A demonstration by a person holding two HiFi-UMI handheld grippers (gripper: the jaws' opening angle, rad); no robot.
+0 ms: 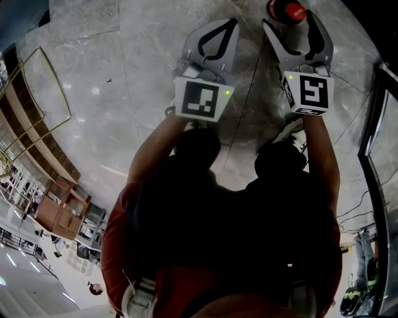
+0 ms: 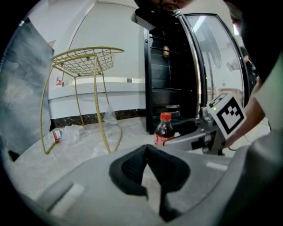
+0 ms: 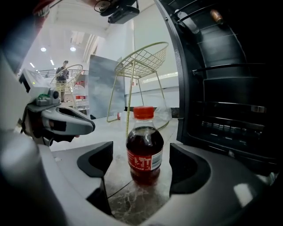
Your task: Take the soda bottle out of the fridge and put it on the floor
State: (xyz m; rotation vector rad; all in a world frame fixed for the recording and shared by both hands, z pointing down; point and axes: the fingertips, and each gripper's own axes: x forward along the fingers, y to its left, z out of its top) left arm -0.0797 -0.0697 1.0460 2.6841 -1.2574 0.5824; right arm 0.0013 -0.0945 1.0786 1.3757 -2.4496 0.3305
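The bottle (image 3: 144, 150) stands upright on the marble floor (image 1: 124, 74), just in front of the open fridge (image 3: 230, 88), red cap on and dark soda filling it to the neck. The right gripper (image 3: 141, 155) is low at the floor with its jaws wide apart, one on each side of the bottle. A clear gap shows between each black pad and the bottle, so it has hold of nothing. In the head view the red cap (image 1: 291, 11) shows between the tips of the right gripper (image 1: 292, 28). The left gripper (image 1: 217, 31) is beside it, well apart from the bottle. In its own view the left gripper (image 2: 148, 152) has its black pads meeting at the tip, closed on nothing, with only floor beyond. That view also shows the bottle (image 2: 164, 130) near the fridge (image 2: 168, 75), whose glass door (image 2: 216, 57) is swung open to the right. A gold wire stand (image 2: 86, 59) is on the floor off to the left, with some crumpled plastic (image 2: 70, 131) by its legs.
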